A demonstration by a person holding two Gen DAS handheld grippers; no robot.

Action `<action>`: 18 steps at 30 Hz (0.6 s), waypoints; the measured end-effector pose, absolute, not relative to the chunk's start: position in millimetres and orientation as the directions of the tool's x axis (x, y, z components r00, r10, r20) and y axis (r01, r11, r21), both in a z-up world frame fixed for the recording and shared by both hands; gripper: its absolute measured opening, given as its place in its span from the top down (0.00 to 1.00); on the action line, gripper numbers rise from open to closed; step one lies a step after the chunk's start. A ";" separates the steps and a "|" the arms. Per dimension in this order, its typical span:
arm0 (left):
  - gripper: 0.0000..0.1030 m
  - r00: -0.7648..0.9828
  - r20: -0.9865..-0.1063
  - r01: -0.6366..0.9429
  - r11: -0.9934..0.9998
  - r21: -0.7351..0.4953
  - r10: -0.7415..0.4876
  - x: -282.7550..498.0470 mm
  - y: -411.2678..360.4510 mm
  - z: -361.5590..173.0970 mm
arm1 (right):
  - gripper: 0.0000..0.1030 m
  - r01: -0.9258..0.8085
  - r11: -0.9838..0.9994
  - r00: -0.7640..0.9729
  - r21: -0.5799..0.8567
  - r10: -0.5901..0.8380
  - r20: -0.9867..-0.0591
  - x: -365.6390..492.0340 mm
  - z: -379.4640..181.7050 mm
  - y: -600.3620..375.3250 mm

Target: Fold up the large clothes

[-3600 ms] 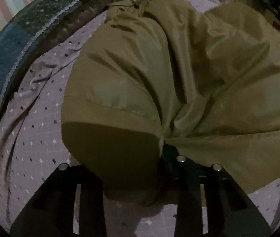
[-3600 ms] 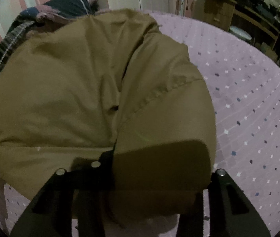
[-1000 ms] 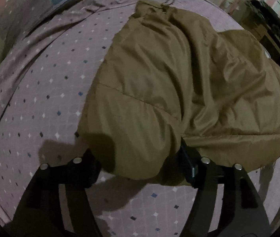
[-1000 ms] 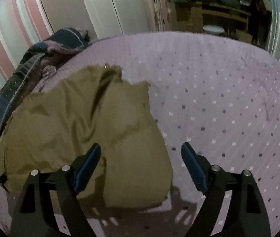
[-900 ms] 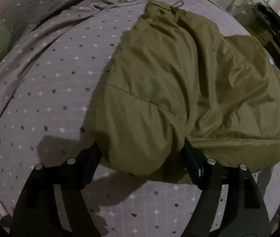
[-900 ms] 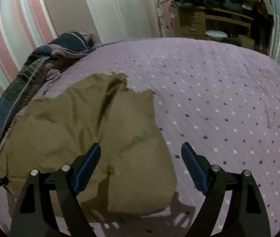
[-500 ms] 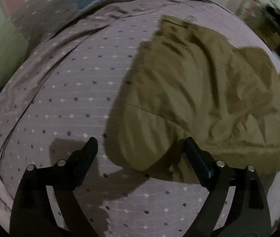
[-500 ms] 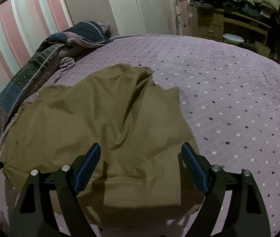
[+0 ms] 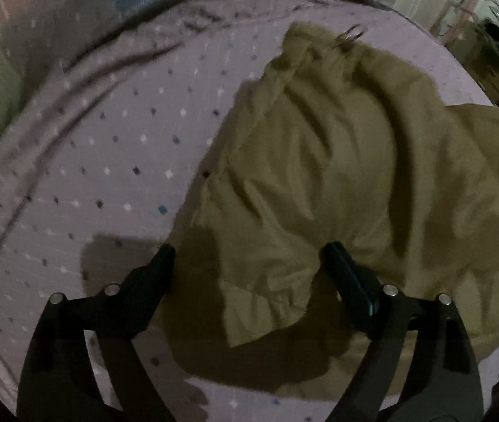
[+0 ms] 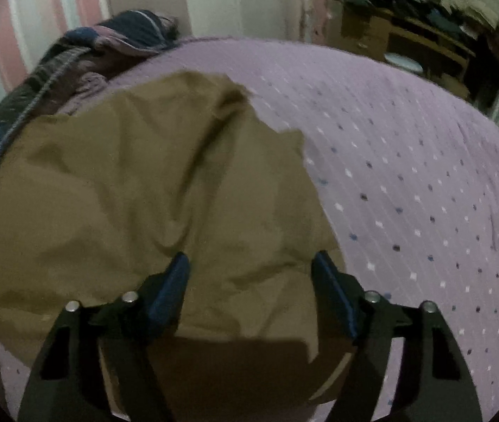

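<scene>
Olive-brown garment lying rumpled on your dotted lilac bedsheet, your left gripper wide open over its near corner, gripping nothing, your right gripper closing over cloth, pads not pressing, dark blanket beyond.

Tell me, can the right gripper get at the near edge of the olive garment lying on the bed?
Probably yes. The right gripper hangs just over the olive garment, its fingers closing astride the cloth but not pinching it. Nothing lies between them and the near edge on the bed sheet.
</scene>
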State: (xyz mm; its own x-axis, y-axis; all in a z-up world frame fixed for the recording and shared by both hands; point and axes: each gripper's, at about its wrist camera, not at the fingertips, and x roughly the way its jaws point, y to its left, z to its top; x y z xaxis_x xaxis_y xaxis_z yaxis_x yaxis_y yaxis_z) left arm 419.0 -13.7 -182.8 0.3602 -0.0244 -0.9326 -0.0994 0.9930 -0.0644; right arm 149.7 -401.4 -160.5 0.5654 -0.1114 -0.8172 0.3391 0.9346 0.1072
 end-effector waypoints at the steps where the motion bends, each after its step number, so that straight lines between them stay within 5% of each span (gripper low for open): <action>1: 0.13 0.357 -0.932 -0.105 0.990 -0.098 -0.054 424.1 -10.9 -191.4 | 0.29 0.350 0.929 0.559 0.124 -0.101 -0.823 150.4 -166.2 -405.8; 4: 0.09 0.354 -0.931 -0.122 0.983 -0.137 -0.086 430.2 -9.5 -202.1 | 0.28 0.365 0.920 0.549 0.144 -0.088 -0.831 153.1 -180.1 -409.6; 7: 0.16 0.379 -0.924 -0.115 0.987 -0.109 -0.057 422.3 -13.0 -193.4 | 0.28 0.378 0.917 0.563 0.127 -0.119 -0.818 146.2 -173.0 -405.0; 12: 0.10 0.486 -0.872 -0.062 0.993 -0.097 -0.055 391.4 -34.0 -136.2 | 0.26 0.377 0.894 0.684 0.243 -0.091 -0.724 120.9 -127.8 -397.1; 14: 0.03 0.568 -0.822 -0.044 0.995 -0.084 -0.044 374.5 -49.8 -107.2 | 0.10 0.380 0.891 0.710 0.247 -0.110 -0.695 112.4 -105.8 -387.8; 18: 0.03 0.626 -0.779 -0.022 0.998 -0.061 -0.033 354.3 -77.5 -84.0 | 0.08 0.380 0.905 0.723 0.190 -0.163 -0.671 94.0 -80.8 -362.4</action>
State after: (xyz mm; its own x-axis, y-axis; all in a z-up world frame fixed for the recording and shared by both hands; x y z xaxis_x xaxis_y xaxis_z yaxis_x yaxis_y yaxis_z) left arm 354.3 -77.5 -84.0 0.6256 -0.0333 -0.7794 -0.0224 0.9979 -0.0607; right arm 94.0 -362.4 -80.8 0.7234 -0.1625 -0.6710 0.3797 0.9054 0.1900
